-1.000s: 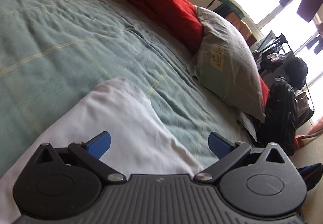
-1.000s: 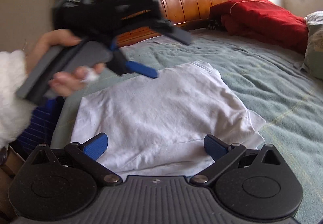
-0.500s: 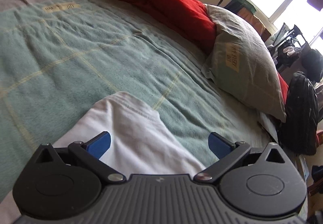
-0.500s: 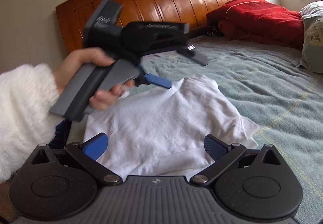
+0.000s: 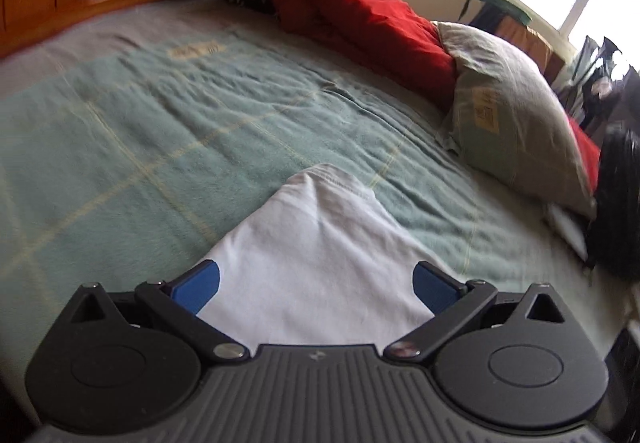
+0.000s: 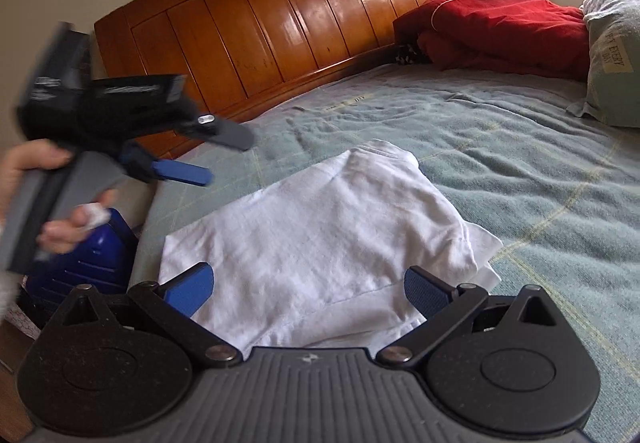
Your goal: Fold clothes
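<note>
The white shirt (image 6: 320,239) lies flat on the green blanket (image 6: 520,171), near the bed's edge closest to the person, already folded into a compact block with one layer showing at its right side. This placement keeps the cloth supported on a wide, level surface and within reach of both tools. The left gripper (image 5: 316,285) is held above the shirt's near part, fingers spread wide and empty, nothing between the blue pads (image 5: 198,289); from the right wrist view it (image 6: 200,163) hangs in the air left of the shirt, clear of the cloth, gripped by a hand (image 6: 44,195) in a white fleecy sleeve. The right gripper (image 6: 308,291) hovers low over the shirt's near edge, fingers likewise spread and empty, straddling the cloth without touching it, as far as can be judged. Both tools stand released, probably because no fold is in hand at this instant. The pillow (image 5: 516,115) and red quilt (image 5: 360,15) sit well apart at the far side, leaving the working area free. The next fold likely calls for a grasp at an edge.
</note>
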`<state>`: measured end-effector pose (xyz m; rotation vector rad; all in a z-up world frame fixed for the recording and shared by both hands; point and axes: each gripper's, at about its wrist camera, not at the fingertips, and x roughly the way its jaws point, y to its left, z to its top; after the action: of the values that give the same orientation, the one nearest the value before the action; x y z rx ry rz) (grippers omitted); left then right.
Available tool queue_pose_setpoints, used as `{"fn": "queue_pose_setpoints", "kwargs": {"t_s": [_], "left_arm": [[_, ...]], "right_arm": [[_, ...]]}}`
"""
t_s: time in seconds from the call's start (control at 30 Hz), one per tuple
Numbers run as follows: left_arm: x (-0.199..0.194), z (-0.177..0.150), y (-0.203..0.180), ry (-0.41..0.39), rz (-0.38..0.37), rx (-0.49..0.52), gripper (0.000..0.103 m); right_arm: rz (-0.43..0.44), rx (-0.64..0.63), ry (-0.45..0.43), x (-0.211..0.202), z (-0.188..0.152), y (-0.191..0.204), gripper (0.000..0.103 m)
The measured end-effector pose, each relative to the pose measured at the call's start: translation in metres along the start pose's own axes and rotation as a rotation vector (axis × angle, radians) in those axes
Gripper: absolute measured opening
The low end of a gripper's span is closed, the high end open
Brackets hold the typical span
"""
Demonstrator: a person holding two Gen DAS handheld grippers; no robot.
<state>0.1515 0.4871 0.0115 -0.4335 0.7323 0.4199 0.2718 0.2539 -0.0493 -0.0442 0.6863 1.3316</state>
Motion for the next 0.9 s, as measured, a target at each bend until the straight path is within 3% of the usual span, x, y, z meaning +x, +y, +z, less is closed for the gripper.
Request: {"fn": "queue_pose_setpoints", "kwargs": {"t_s": [0.17, 0.33, 0.47, 0.7, 0.83, 0.9], "left_arm": [[-0.048, -0.05, -0.007, -0.052, 0.079, 0.114, 0.102], [-0.067, -0.102, 0.014, -0.076, 0.108, 0.027, 0.102], [-0.07, -0.135, 0.031, -0.058, 0.118, -0.033, 0.102], [-0.075, -0.167, 0.031, -0.101, 0.2, 0.024, 0.102], [-0.077, -0.173, 0.029, -0.13, 0.234, 0.034, 0.102], [-0.078, -0.177, 0.031, -0.146, 0.236, 0.042, 0.102]], "right_arm": [[0.01, -0.082, 0.012, 0.002, -0.002, 0.016, 0.103], [-0.055, -0.234, 0.051, 0.014, -0.01, 0.037, 0.103], [-0.151, -0.32, 0.134, 0.025, -0.017, 0.047, 0.103], [-0.13, -0.338, 0.118, 0.018, -0.002, 0.069, 0.103], [-0.156, -0.38, 0.227, 0.042, -0.014, 0.082, 0.103], [-0.177, -0.42, 0.232, 0.039, -0.02, 0.089, 0.103]]}}
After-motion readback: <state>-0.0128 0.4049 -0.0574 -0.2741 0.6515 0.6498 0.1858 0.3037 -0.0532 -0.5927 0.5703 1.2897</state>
